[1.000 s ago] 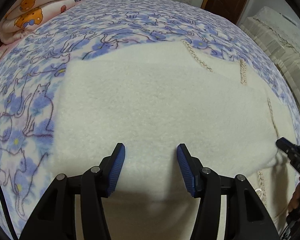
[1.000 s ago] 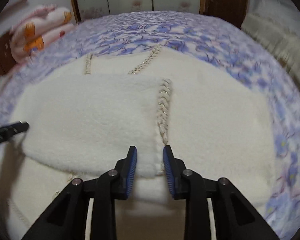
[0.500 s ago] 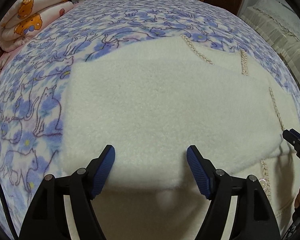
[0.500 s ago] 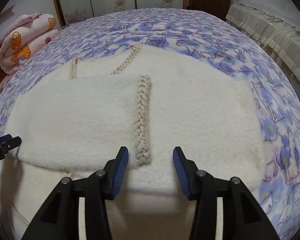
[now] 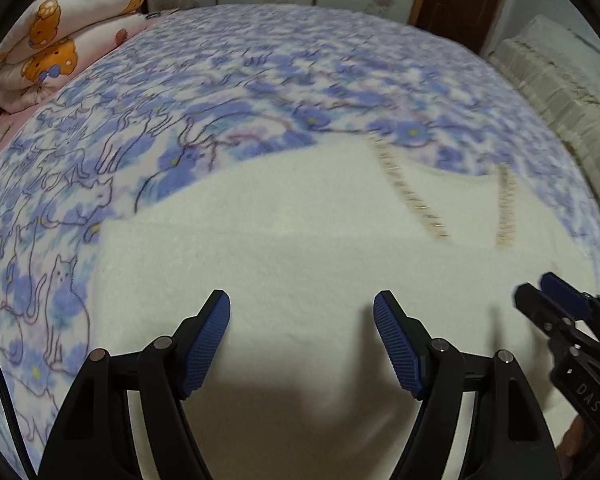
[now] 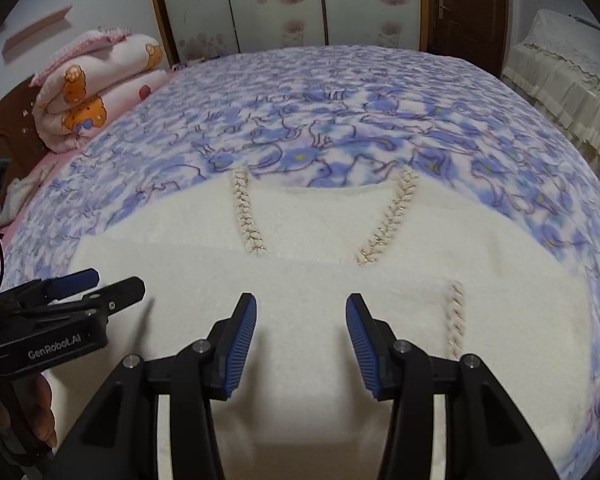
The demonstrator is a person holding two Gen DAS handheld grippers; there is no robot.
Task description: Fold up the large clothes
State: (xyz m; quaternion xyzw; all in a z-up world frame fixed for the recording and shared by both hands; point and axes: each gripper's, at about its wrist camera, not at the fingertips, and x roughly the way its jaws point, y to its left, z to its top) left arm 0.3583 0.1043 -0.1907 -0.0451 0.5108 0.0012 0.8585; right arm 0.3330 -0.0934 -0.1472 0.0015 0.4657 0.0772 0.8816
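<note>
A fluffy white sweater (image 6: 300, 280) lies on the blue cat blanket (image 6: 340, 112). Both the left gripper (image 5: 302, 344) and the right gripper (image 6: 301, 344) are wide and hold nothing.

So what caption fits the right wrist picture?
Right gripper open above a fluffy cream garment on a cat-print blanket.

Cream fleece garment (image 6: 320, 280) with gold braid trim (image 6: 384, 224) on a blue-and-white cat-print blanket (image 6: 340, 112).

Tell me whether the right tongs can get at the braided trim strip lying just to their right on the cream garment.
Probably yes. The right tongs are open and hold nothing, and the braided trim strip lies exposed on top of the cream garment, with nothing over it or between them. The left tongs are off on the other side.
</note>
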